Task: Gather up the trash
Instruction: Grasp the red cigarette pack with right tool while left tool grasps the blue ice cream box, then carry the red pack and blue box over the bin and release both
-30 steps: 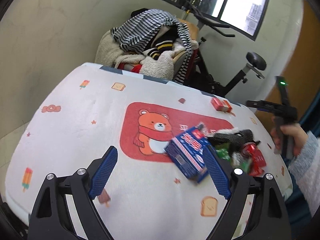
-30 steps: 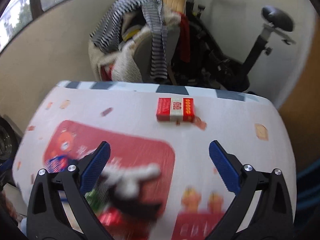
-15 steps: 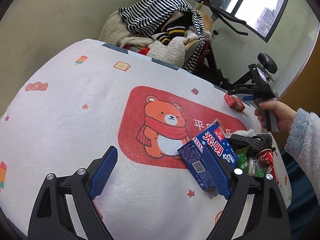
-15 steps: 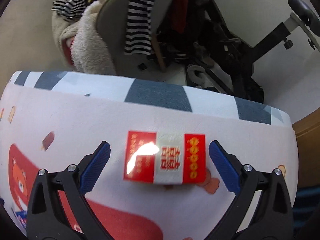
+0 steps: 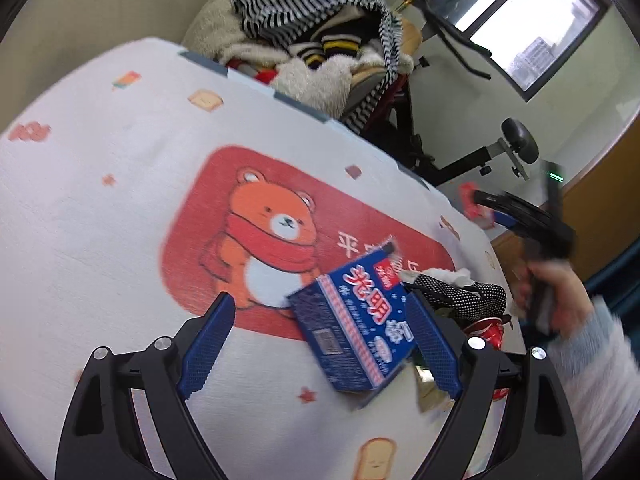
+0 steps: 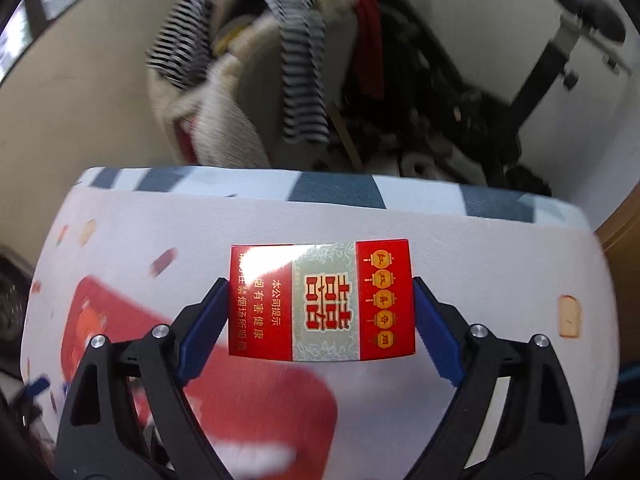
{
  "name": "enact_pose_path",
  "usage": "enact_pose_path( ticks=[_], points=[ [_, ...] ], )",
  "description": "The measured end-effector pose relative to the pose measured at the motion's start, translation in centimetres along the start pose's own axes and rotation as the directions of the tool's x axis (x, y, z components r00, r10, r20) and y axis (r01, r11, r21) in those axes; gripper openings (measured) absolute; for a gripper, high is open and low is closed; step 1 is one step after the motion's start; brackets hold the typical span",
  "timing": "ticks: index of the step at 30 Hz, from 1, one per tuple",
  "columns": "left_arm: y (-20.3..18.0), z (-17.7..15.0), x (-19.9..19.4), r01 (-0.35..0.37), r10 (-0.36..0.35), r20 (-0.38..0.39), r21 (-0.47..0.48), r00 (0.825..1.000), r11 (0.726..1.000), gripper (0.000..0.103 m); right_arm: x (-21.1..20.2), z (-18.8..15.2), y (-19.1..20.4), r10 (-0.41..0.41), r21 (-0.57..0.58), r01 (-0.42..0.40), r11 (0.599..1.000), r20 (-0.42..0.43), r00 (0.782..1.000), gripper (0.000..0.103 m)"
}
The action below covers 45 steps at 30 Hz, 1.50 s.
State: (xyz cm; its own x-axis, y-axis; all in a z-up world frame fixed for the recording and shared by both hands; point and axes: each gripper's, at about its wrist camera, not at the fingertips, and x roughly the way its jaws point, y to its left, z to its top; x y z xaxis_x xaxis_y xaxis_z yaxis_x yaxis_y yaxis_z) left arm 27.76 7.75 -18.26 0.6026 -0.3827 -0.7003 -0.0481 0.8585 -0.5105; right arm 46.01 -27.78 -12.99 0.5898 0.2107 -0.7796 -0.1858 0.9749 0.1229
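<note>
White cloth [image 5: 120, 240] printed with a red bear panel covers the table in both wrist views. In the left wrist view, the left gripper [image 5: 320, 344] hovers over it with its 2 blue-padded fingers [image 5: 208, 344] spread wide; nothing is pinched. A blue carton [image 5: 356, 328] lies tilted on the cloth, its right end just beside the right-hand pad. To its right sits a heap of trash: a black dotted bag [image 5: 460, 296], white tissue [image 5: 444, 274] and a red can [image 5: 490, 330]. Farther right, a hand [image 5: 556, 300] in a pale fleecy sleeve holds the right gripper [image 5: 486, 210], blurred, down over a red pack [image 5: 468, 196] near the table's far edge.

In the right wrist view, that red pack [image 6: 320, 300] lies flat between the right gripper [image 6: 320, 320] fingers [image 6: 434, 328]. Its jaws have just been closing and the pads now stand at the pack's 2 short ends; whether they press on it cannot be told. Behind the table are a clothes-piled chair [image 6: 248, 80] and an exercise bike [image 6: 560, 40].
</note>
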Motion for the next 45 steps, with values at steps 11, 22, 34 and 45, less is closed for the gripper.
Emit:
enact_pose_path(
  ticks=[11,22,34,45],
  points=[
    [-3.6,1.0,4.0,-0.168,0.16,-0.081,-0.104,0.984,0.98,0.097,-9.9,-11.9,0.1,-0.048,0.04,0.044,0.998,0.113,0.992,0.087],
    [-6.5,0.6,7.1,-0.395,0.392,-0.114,-0.004,0.913,0.919,0.097,-13.4,-17.8,-2.2,-0.053,0.146,0.035,0.989,0.124,0.991,0.087],
    [-7.8,-0.9,0.1,-0.247,0.249,-0.012,0.101,0.968,0.964,0.081,-16.9,-19.8,-1.2,-0.013,0.152,-0.01,0.988,0.151,0.988,0.087],
    [-8.9,-7.5,-11.6,-0.119,0.103,0.076,0.242,0.992,0.963,0.081,-22.0,-23.8,5.3,0.03,0.034,-0.036,0.999,0.166,0.986,0.087]
  ],
)
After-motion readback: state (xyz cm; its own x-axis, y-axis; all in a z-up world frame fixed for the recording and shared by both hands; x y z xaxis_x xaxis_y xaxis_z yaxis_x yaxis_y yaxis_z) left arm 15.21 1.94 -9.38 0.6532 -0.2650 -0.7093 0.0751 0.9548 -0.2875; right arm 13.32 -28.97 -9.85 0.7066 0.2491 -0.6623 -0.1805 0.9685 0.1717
